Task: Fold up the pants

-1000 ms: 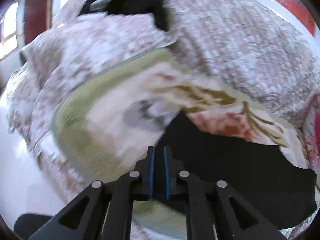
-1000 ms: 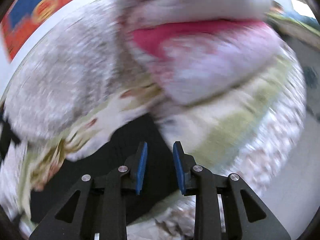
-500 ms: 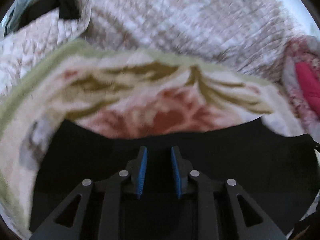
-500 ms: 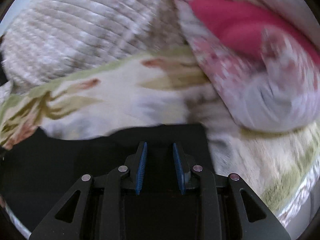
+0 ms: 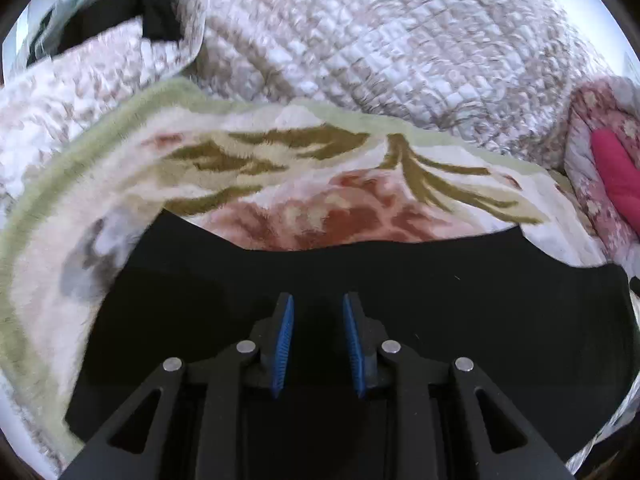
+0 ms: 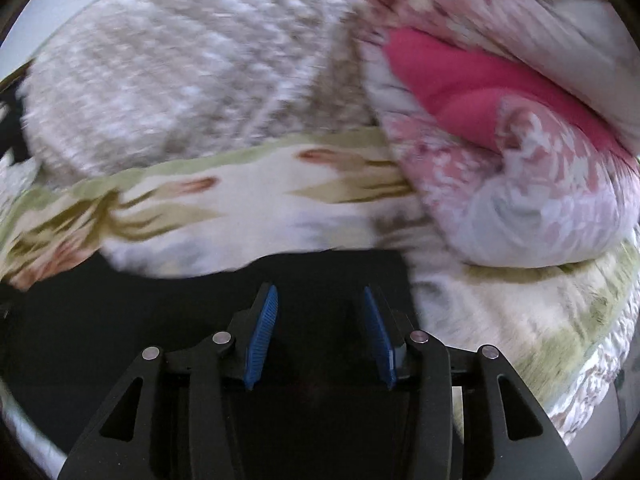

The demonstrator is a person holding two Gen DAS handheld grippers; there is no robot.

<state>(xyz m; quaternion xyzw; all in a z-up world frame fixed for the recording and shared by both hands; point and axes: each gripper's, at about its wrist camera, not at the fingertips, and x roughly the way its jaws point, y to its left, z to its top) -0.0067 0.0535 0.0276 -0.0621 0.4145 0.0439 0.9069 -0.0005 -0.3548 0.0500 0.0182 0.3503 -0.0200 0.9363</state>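
Black pants (image 5: pixel 440 292) lie flat across a floral blanket (image 5: pixel 304 168) on a bed. In the left wrist view my left gripper (image 5: pixel 318 304) hovers over the black cloth, blue pads apart, holding nothing. In the right wrist view the pants (image 6: pixel 140 312) fill the lower left, with their right edge just beside my right gripper (image 6: pixel 318 296). That gripper is open wider, over the cloth and empty.
A quilted beige cover (image 5: pixel 400 40) bunches behind the blanket. A pink floral duvet with a magenta lining (image 6: pixel 500 120) is piled at the right. Dark clothes (image 5: pixel 152 12) lie at the far left back. The blanket's green border (image 6: pixel 580 328) runs near the bed edge.
Both grippers swung in over the pants. The left gripper opened from shut; the right gripper opened wider. Both now sit steady above the black cloth.
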